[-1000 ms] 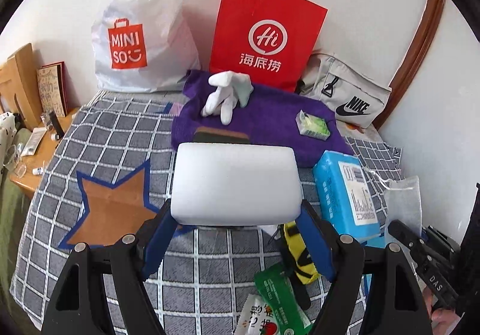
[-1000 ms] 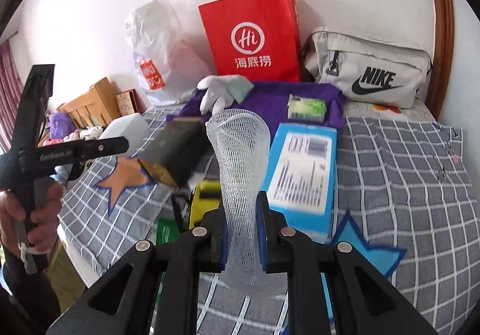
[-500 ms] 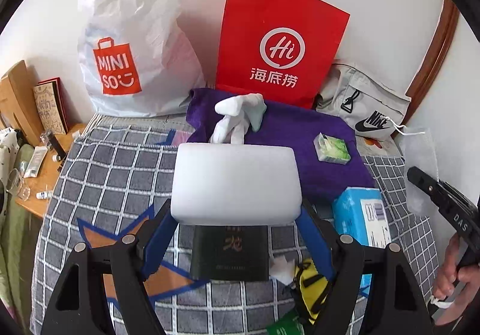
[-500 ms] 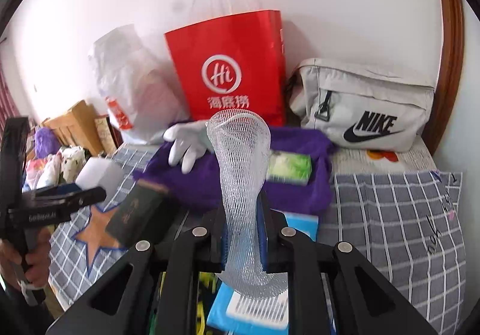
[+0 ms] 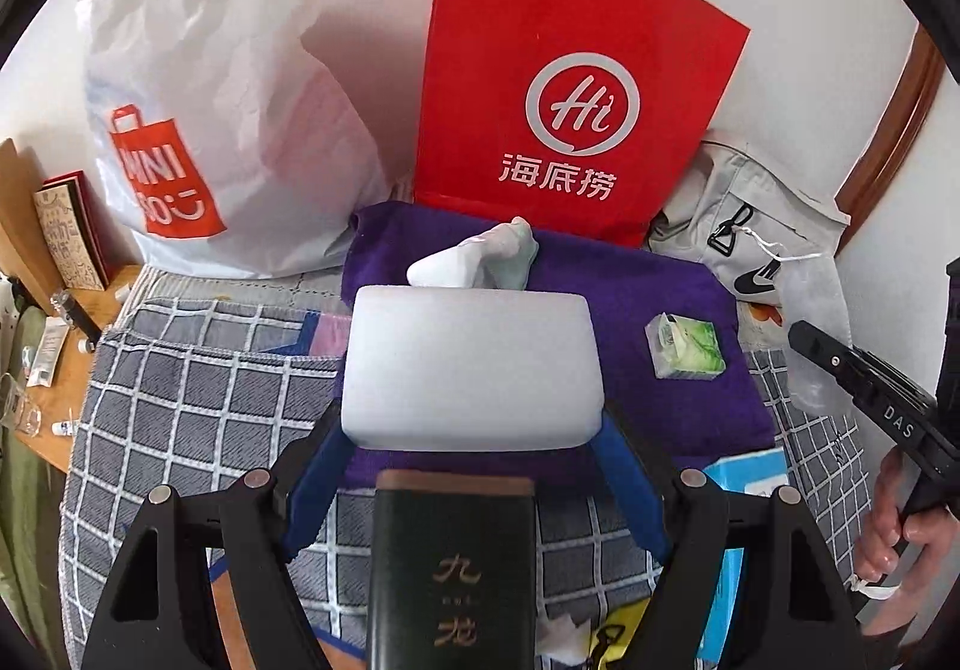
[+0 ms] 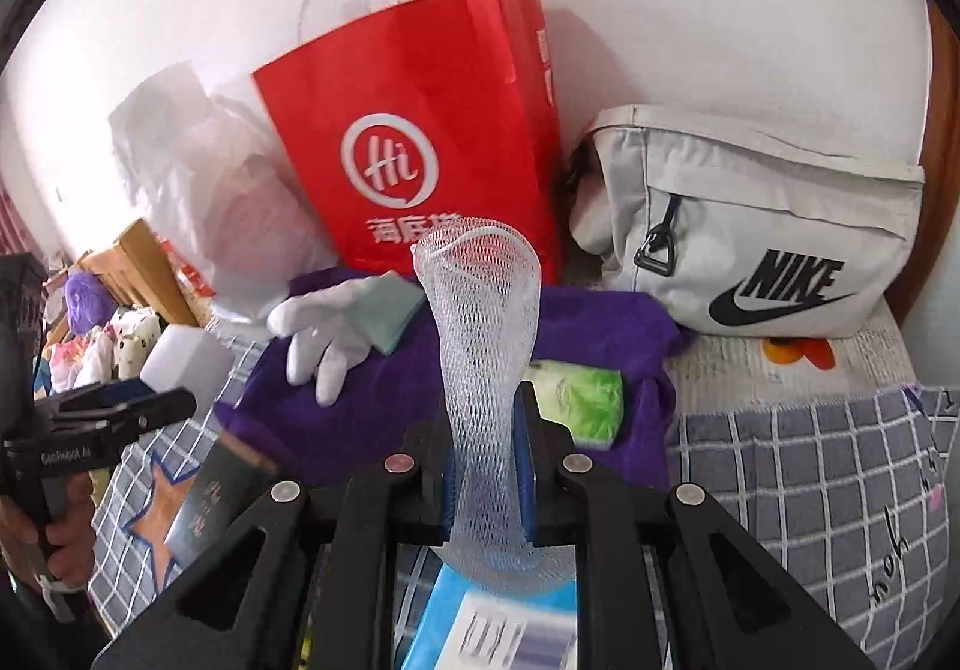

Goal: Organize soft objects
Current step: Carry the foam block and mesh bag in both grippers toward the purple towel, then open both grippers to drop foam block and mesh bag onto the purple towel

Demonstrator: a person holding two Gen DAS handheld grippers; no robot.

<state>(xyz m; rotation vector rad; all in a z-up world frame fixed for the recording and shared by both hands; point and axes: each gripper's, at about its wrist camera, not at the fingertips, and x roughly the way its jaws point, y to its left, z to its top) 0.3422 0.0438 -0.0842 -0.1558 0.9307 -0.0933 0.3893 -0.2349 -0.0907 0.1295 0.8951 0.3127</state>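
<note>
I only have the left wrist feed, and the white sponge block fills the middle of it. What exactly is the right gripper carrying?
Observer: The right gripper is shut on a white foam net sleeve, standing upright between its fingers.
Operator: Is there any print on the grey bag at the far right? Mine is mostly cut off.
Observer: Yes, the grey Nike bag shows the full NIKE word and swoosh, and a black zip pull.
Operator: What lies under that sleeve?
Observer: A blue packet with a printed label, directly below the right gripper.
Operator: And the white glove?
Observer: The white glove lies on the purple towel, fingers spread toward the camera.
</note>
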